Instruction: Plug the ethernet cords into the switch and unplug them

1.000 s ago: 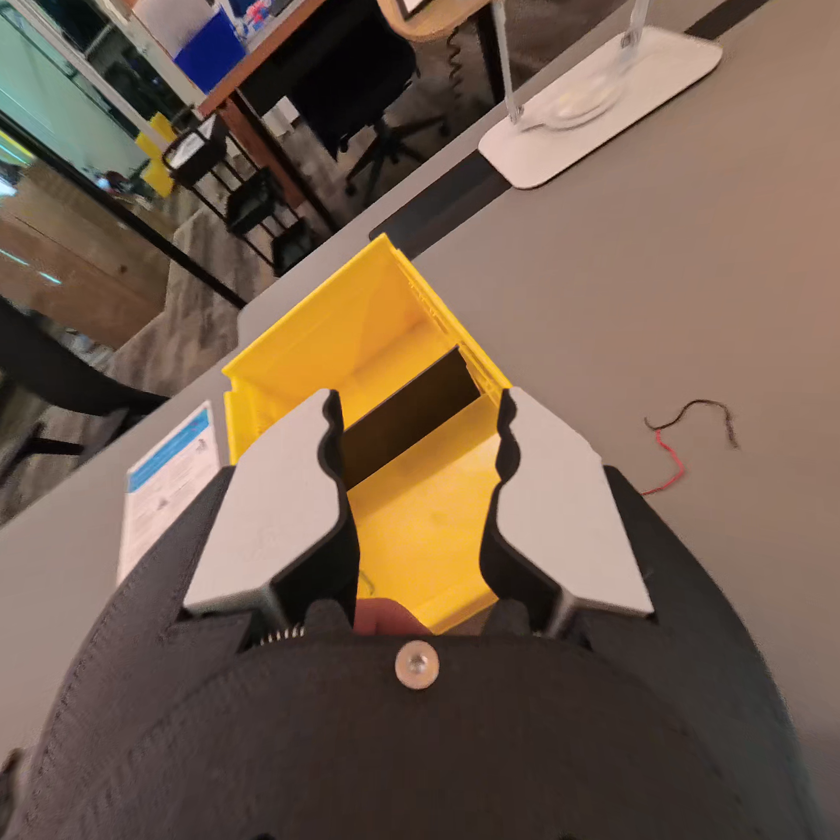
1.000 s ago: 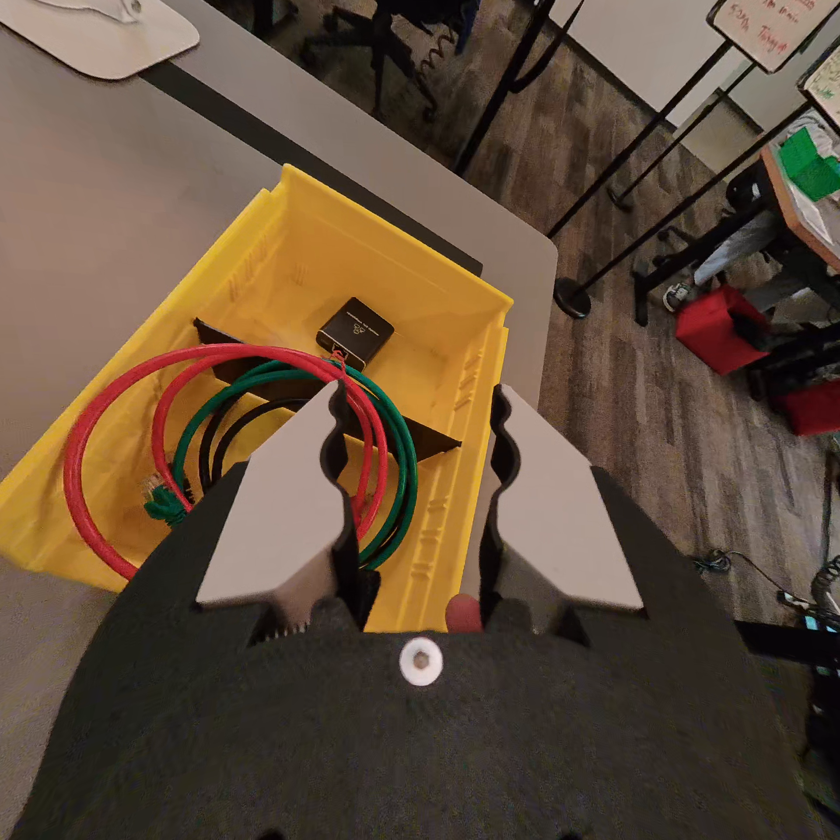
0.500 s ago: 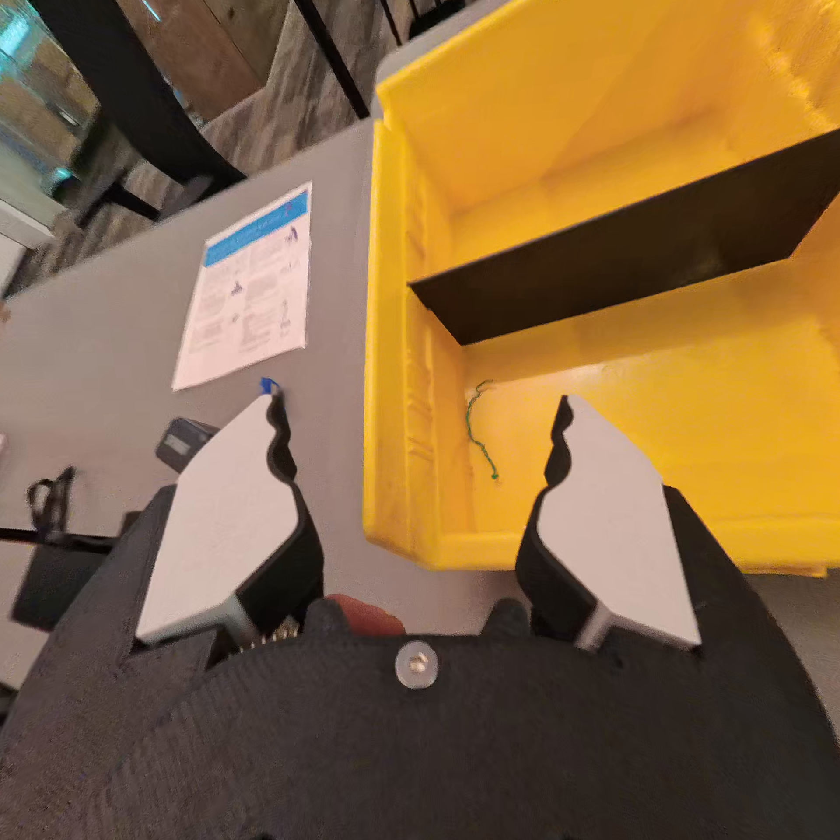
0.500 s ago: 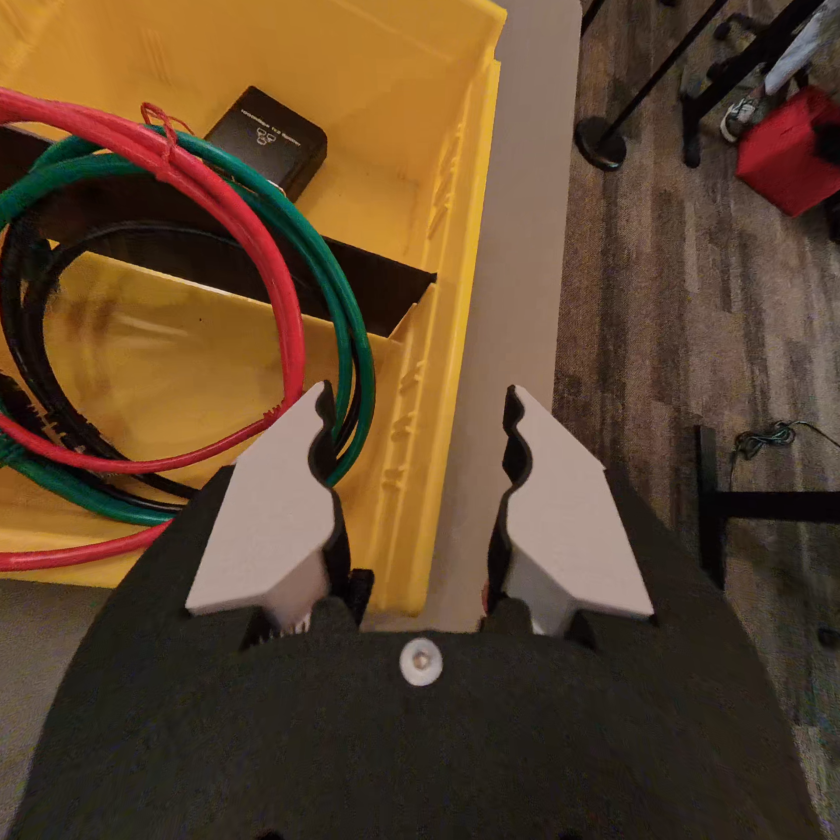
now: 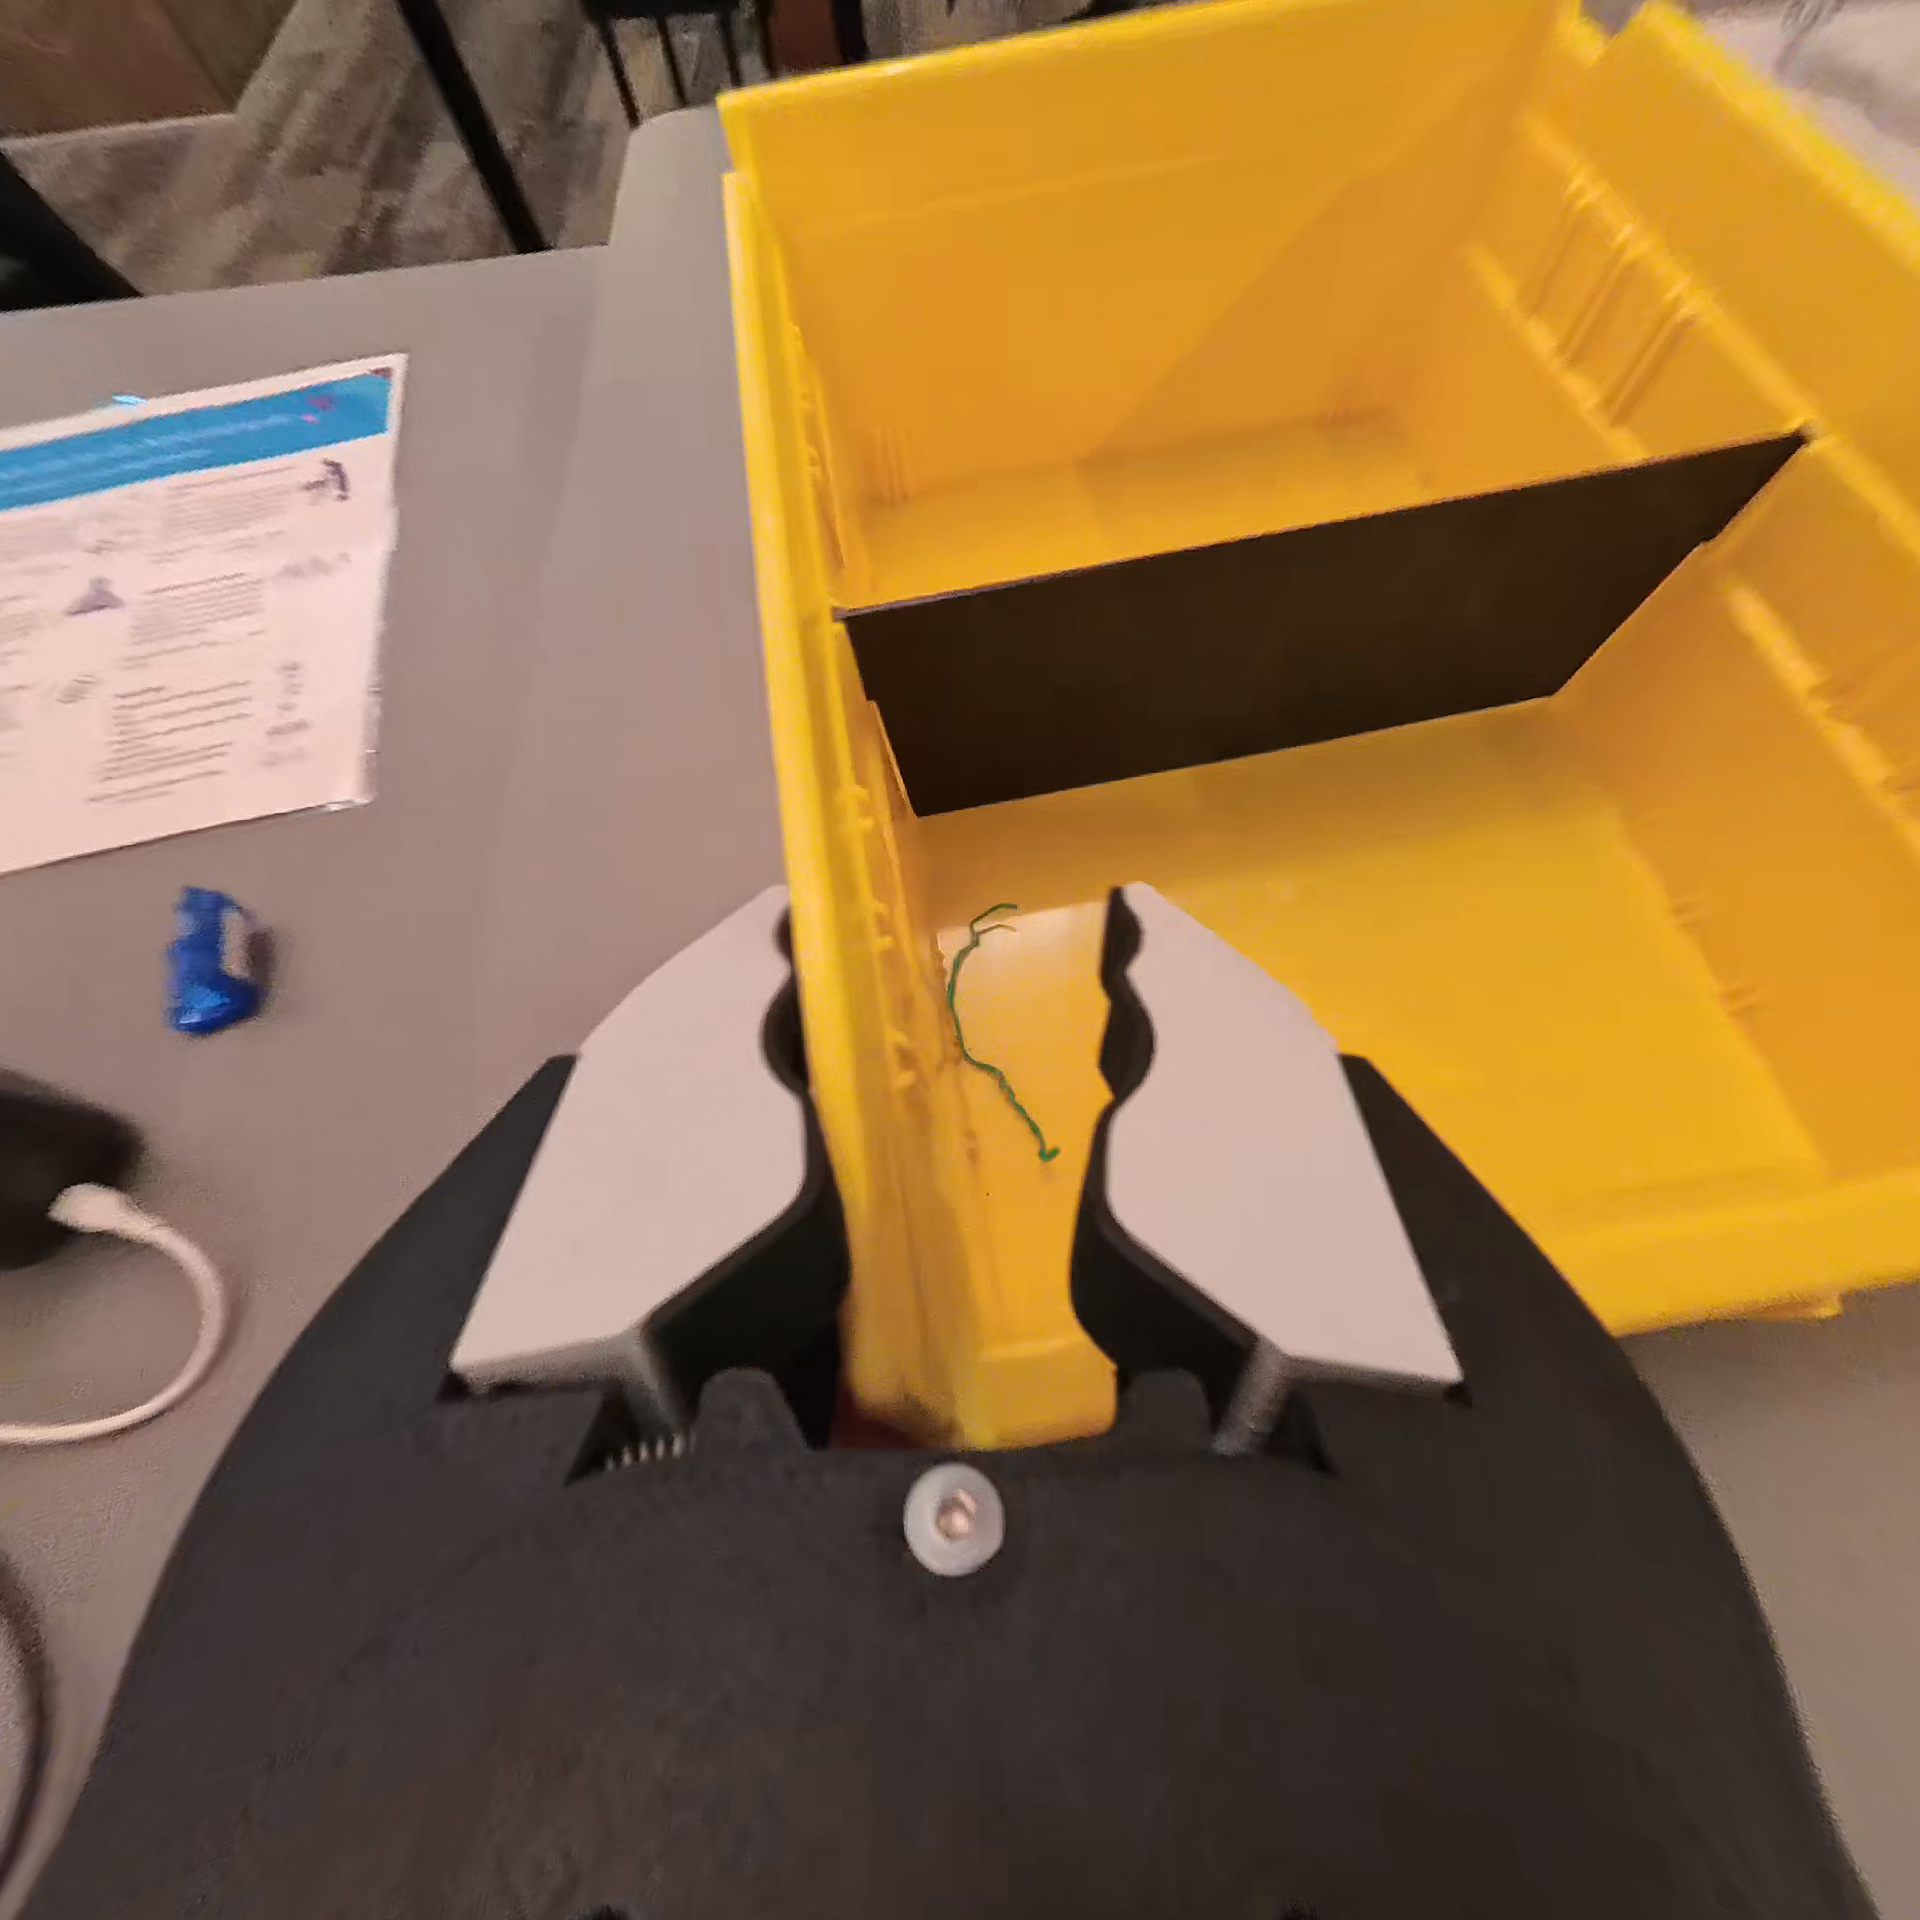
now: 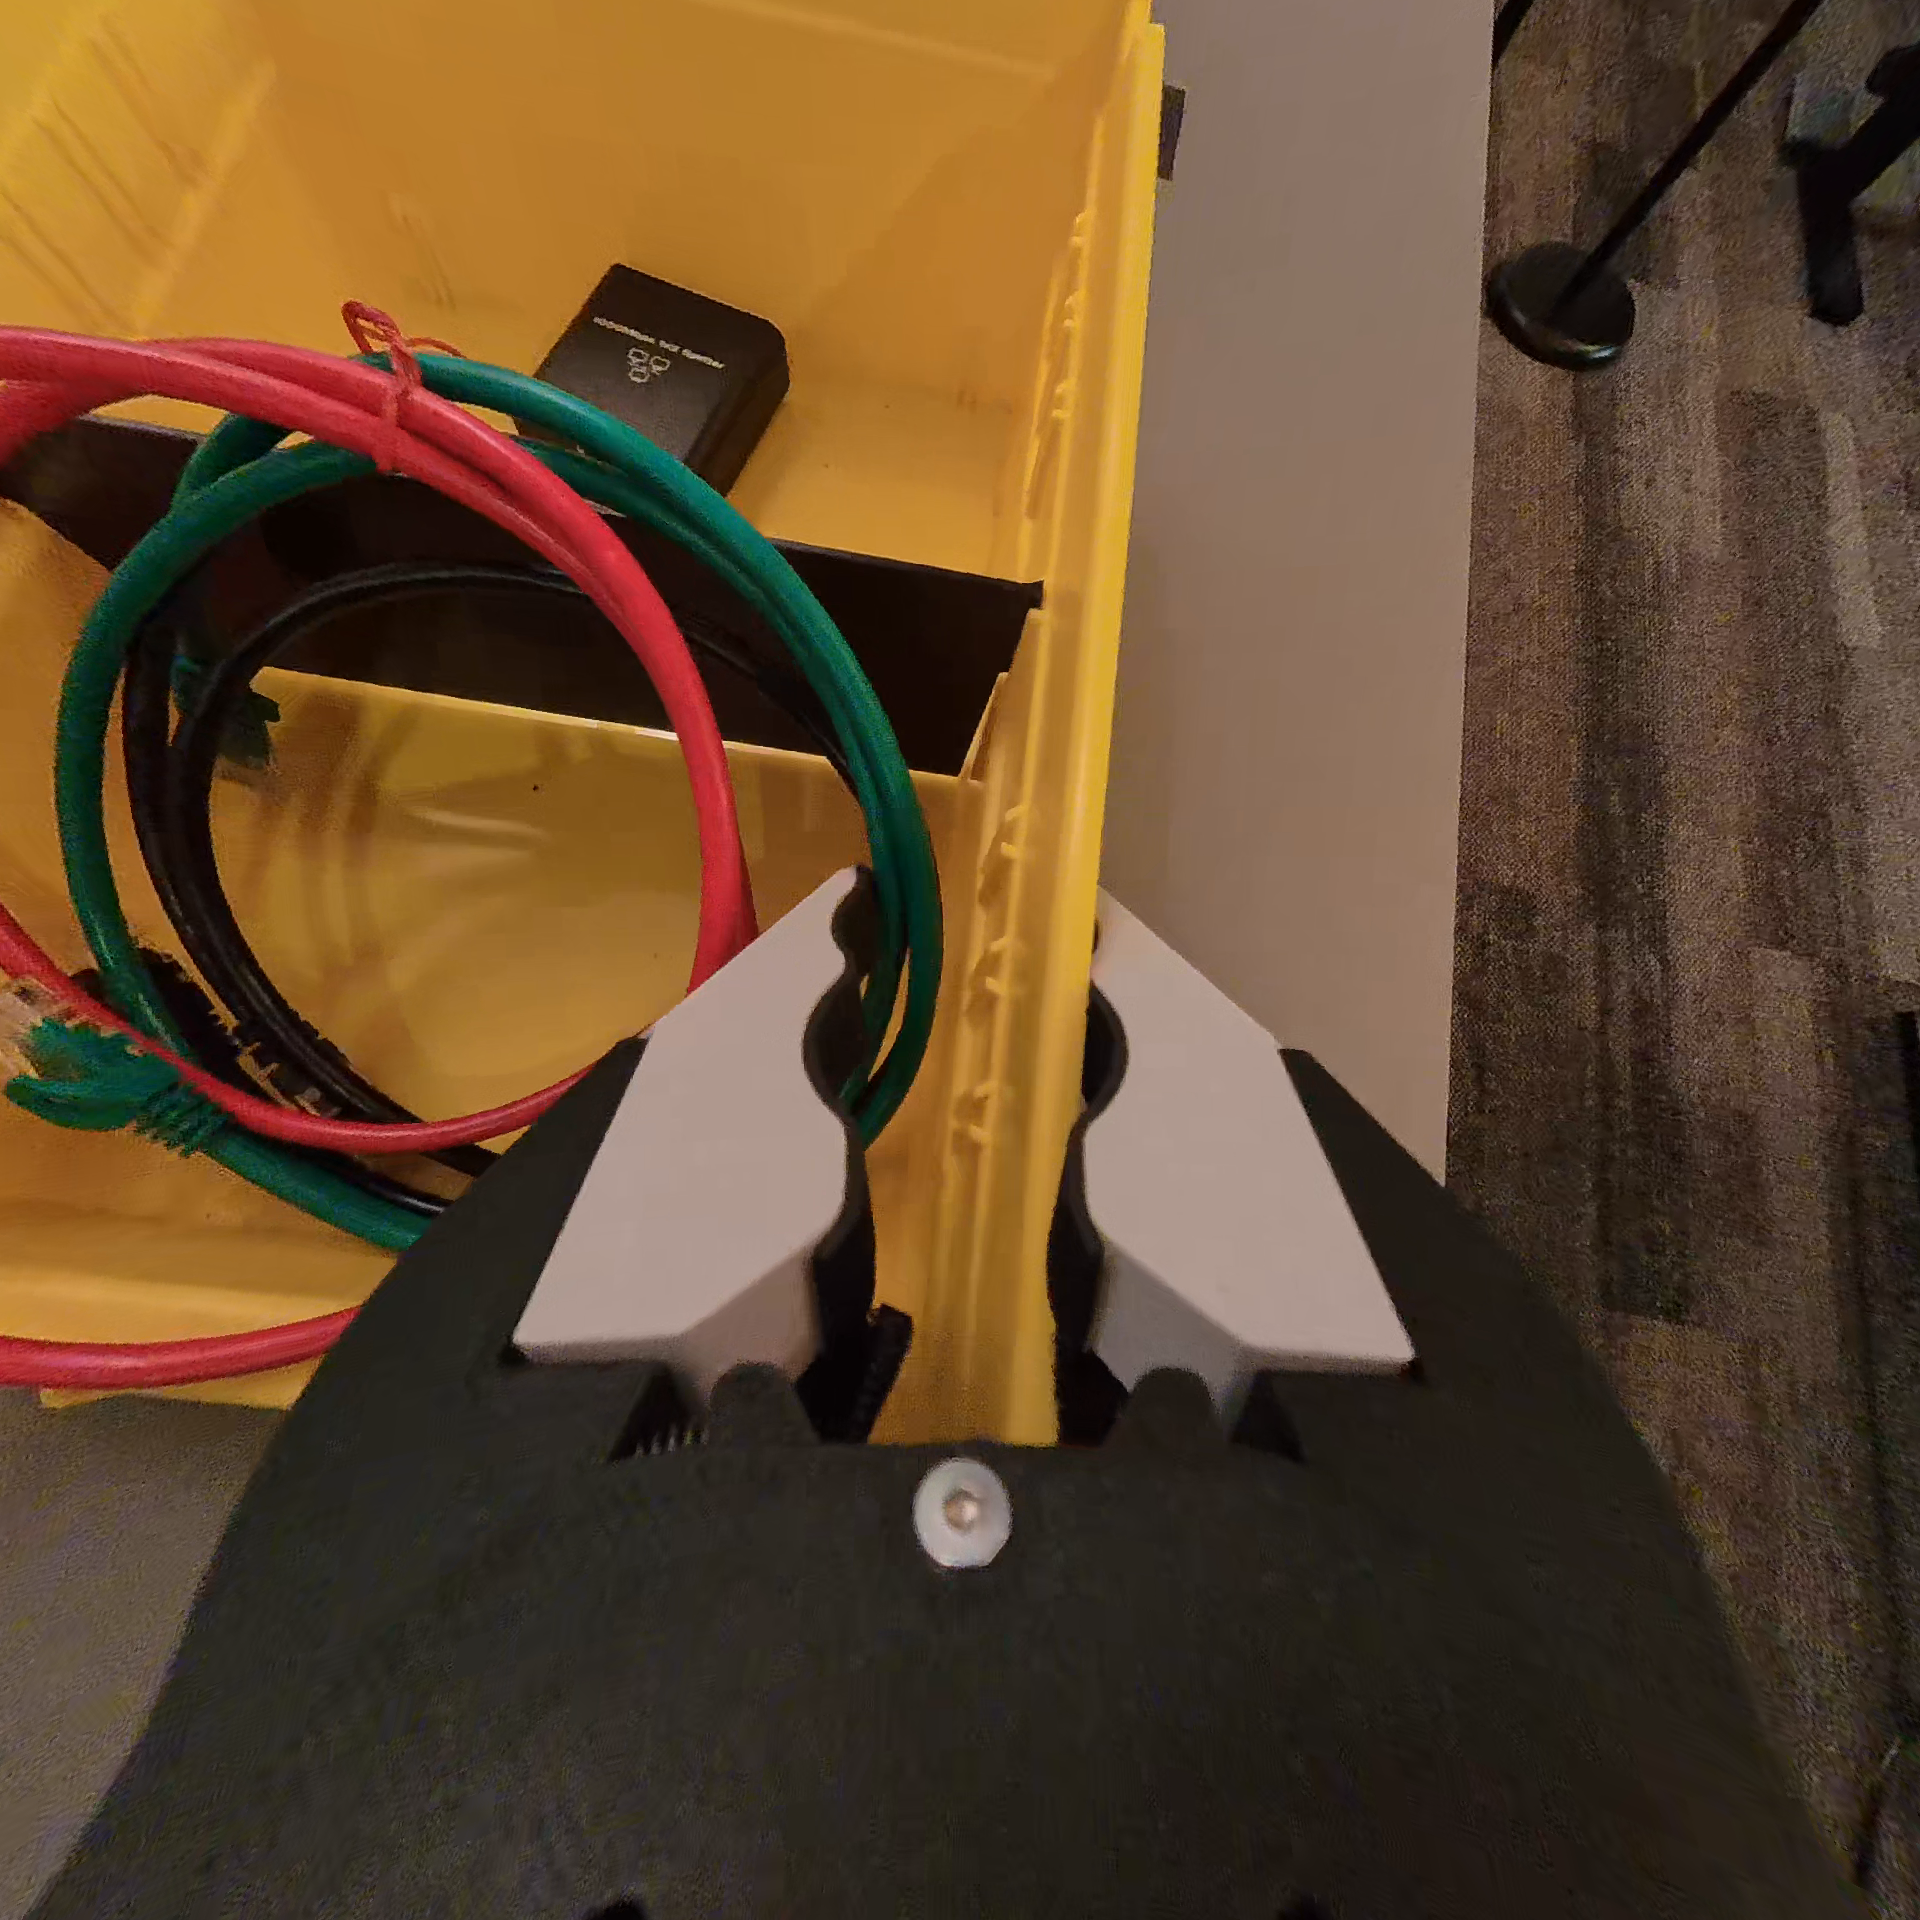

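In the right wrist view a yellow bin (image 6: 1049,727) holds a small black switch (image 6: 665,374) behind a black divider (image 6: 935,665). Coiled red (image 6: 665,644), green (image 6: 831,623) and black (image 6: 156,831) ethernet cords lie in front of it. My right gripper (image 6: 977,888) is closed on this bin's right wall, and a loop of the green cord also sits between the fingers. In the left wrist view my left gripper (image 5: 948,904) is closed on the left wall of an empty yellow bin (image 5: 821,727) with a black divider (image 5: 1247,665). A thin green tie (image 5: 977,1039) lies inside.
On the grey table (image 5: 540,727) left of the empty bin lie a printed sheet (image 5: 187,613), a small blue object (image 5: 213,961) and a white cable (image 5: 156,1309). Another yellow bin (image 5: 1714,208) stands behind. Right of the cord bin the table edge (image 6: 1455,727) drops to carpet with a stand base (image 6: 1558,312). Tip to tip, the grippers are about 95 cm apart.
Both grippers moved forward and down onto the bin walls and narrowed from wide open. The left went from beside the bin to straddling its left wall, the right onto the right wall.
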A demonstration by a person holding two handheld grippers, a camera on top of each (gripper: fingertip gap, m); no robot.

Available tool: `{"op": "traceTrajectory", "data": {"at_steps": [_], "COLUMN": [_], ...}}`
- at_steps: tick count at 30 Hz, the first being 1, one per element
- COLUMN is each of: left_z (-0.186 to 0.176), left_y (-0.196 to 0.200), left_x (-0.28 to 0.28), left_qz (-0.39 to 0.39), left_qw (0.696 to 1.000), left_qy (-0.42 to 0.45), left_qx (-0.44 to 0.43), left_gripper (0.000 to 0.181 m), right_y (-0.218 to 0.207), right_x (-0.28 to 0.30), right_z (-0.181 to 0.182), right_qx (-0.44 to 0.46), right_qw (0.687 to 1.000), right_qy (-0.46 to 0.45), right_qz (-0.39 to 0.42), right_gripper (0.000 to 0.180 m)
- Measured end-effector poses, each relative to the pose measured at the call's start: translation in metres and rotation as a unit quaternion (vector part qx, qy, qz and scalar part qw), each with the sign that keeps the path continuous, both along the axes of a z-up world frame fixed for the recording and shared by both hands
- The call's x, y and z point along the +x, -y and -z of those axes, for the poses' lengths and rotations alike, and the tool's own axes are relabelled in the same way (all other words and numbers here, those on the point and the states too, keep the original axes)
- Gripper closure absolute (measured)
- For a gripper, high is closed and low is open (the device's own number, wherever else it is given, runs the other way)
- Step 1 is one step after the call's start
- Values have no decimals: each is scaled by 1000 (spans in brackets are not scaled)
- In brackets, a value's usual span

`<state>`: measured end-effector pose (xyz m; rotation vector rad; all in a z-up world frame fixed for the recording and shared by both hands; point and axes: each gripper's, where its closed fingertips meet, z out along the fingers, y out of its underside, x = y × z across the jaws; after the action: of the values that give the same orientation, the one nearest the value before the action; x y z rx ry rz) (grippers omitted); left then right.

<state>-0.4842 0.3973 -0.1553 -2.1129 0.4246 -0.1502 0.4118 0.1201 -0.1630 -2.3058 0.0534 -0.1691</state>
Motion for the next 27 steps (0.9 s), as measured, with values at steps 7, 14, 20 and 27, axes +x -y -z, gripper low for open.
{"op": "traceTrajectory", "data": {"at_steps": [7, 14, 20, 27], "left_z": [9, 4, -2, -27], "left_y": [-14, -20, -16, -8], "left_x": [19, 38, 47, 46], "left_qz": [10, 29, 38, 37], "left_qw": [1000, 997, 996, 990], "left_qy": [26, 72, 67, 103], "left_qx": [4, 17, 44, 89], "left_gripper": [168, 175, 175, 175], "right_y": [-20, -46, -68, -102], "right_x": [-36, -82, -130, -201], "right_z": [-1, -5, -10, -11], "right_qx": [5, 35, 79, 107], "right_qw": [1000, 997, 988, 977], "right_qy": [-11, -56, -128, -154], "right_qz": [-28, -35, -44, -102], "right_gripper": [154, 154, 153, 141]}}
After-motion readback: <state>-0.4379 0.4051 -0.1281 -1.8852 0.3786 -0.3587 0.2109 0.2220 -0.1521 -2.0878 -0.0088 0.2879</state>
